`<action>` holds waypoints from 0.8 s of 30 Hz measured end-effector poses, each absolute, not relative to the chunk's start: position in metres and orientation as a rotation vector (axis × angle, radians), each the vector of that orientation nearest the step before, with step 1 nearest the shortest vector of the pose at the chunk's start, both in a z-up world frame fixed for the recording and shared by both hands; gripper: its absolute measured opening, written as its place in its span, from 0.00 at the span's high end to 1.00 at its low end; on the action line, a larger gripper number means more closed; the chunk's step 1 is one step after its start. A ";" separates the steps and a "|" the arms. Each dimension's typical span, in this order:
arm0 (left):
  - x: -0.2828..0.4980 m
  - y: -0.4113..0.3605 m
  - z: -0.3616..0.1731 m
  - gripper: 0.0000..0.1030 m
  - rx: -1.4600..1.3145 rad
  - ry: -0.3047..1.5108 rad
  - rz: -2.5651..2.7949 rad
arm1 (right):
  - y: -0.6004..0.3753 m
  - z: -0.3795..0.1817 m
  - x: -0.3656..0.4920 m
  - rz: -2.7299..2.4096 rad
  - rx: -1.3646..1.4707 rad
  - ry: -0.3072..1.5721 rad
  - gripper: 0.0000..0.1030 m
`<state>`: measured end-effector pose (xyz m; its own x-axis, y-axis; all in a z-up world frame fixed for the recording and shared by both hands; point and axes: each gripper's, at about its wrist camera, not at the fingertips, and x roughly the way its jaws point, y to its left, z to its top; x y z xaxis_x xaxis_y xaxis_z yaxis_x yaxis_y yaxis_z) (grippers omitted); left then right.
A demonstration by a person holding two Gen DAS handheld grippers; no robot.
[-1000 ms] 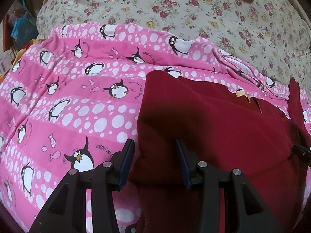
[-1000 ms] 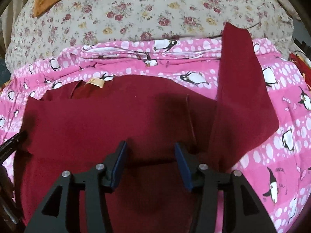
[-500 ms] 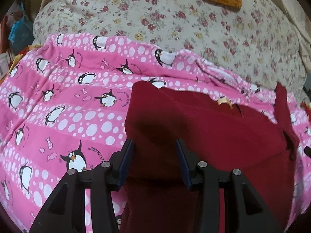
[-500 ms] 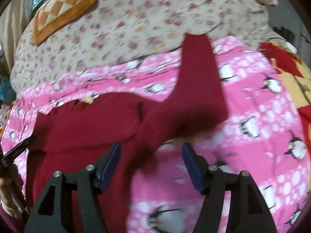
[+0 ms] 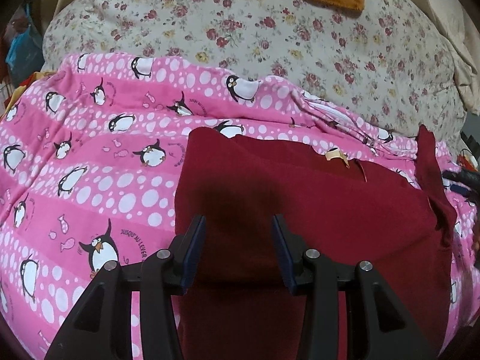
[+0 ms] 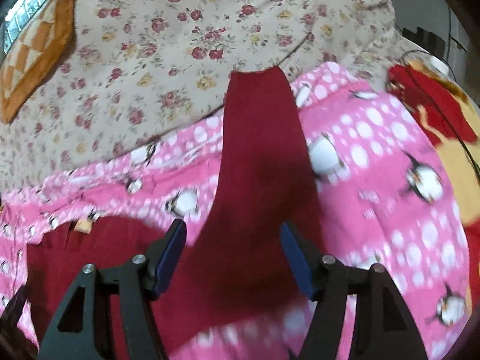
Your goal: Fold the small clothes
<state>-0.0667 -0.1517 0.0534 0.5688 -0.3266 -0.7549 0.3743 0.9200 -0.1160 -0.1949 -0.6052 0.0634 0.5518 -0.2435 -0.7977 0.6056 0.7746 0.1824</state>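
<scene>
The dark red garment (image 5: 315, 210) lies spread on the pink penguin blanket (image 5: 90, 165), one sleeve (image 6: 264, 150) stretched toward the floral cover (image 6: 180, 30). Left gripper (image 5: 238, 249) hovers part-open over the garment, gripping nothing. Right gripper (image 6: 232, 252) gapes wide above the sleeve, empty.

A pink sheet (image 5: 90, 186) with white dots and penguins covers the bed under and ahead of both grippers. Beyond it, farther ahead, lies a cream floral quilt (image 5: 270, 39). An orange checked blanket (image 6: 33, 60) sits at the far edge, up and left of the right gripper. Behind that, a barred window (image 6: 33, 3) lets in daylight. To the right of the right gripper lies a red and yellow blanket (image 6: 444, 114), with a grey wall (image 6: 420, 3) beyond.
</scene>
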 end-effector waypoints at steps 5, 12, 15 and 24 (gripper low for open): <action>-0.064 -0.153 0.050 0.78 0.070 0.877 -0.414 | -0.632 0.046 -0.147 -0.588 0.447 0.893 0.33; -0.060 -0.161 0.043 0.78 0.115 0.881 -0.414 | -0.660 0.023 -0.106 -0.625 0.436 0.897 0.44; -0.059 -0.162 0.044 0.78 0.111 0.880 -0.416 | -0.669 0.022 -0.111 -0.601 0.490 0.868 0.86; -0.055 -0.147 0.054 0.78 0.020 0.875 -0.411 | -0.649 0.082 -0.172 -0.358 0.608 0.717 0.92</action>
